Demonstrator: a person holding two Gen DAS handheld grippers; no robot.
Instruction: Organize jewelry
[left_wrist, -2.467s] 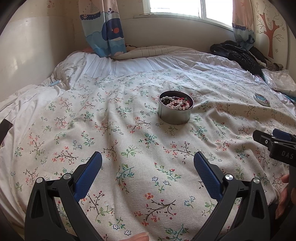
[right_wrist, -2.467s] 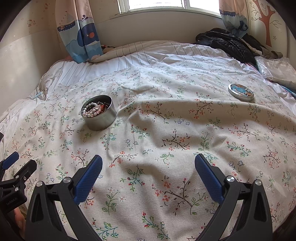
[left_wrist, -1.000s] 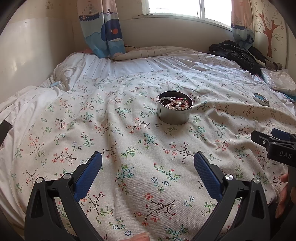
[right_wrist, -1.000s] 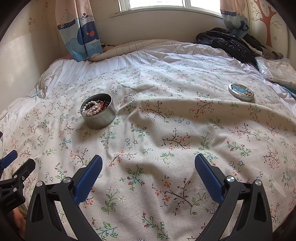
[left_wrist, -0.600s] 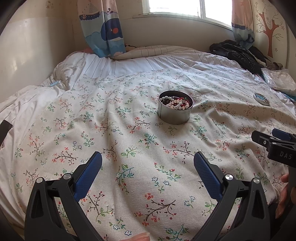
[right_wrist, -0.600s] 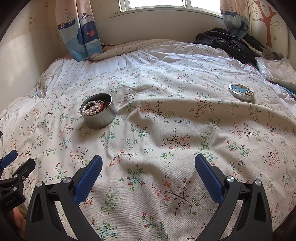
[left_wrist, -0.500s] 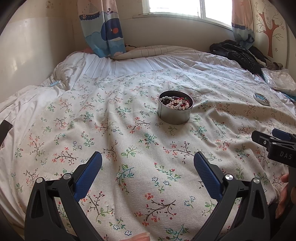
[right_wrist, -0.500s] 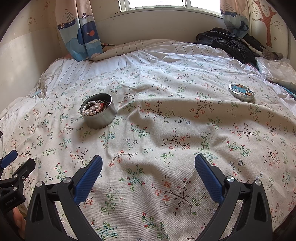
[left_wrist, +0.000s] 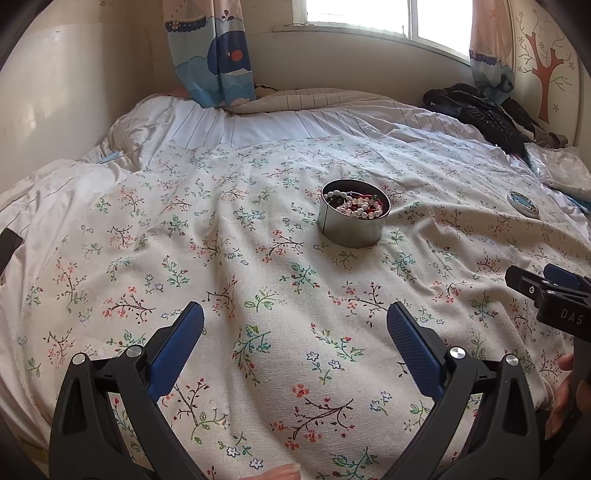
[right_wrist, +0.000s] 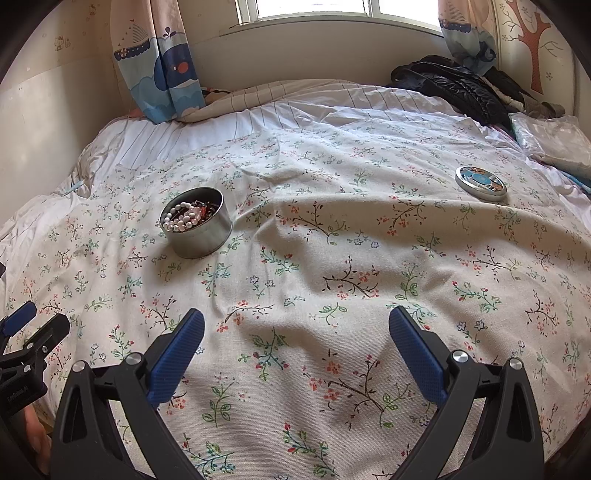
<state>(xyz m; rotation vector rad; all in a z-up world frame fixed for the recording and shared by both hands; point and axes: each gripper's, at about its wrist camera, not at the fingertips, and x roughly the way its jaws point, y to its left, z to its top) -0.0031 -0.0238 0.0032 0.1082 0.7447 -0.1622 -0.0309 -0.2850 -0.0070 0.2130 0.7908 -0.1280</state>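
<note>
1. Left gripper (left_wrist: 295, 334): fingers spread wide, nothing between them, hovering low over the near part of the bed (left_wrist: 258, 369). Same pose as 2.5 s ago, only tiny camera wobble
2. Right gripper (right_wrist: 297, 334): also wide open & empty, hanging over the flowered cover w/ no real shift across the earlier frames. Its tip shows at the right edge of the left view, so the two sit side by side, apart
3. Tin (right_wrist: 196, 222) w/ the beads (right_wrist: 184, 219) inside stands upright mid-bed, ahead of the left gripper & to the left of the right one, well apart from both. Hasn't moved
4. Lid (right_wrist: 480, 182) lies flat farther right, well apart from the tin, also unmoved
5. Black jacket (right_wrist: 454, 88) at the far right by the wall
6. Upshot: basically nothing changed, looks like a pause. Beads seem already in the tin, so prob the lid is what's left, right gripper being nearer to it
</note>
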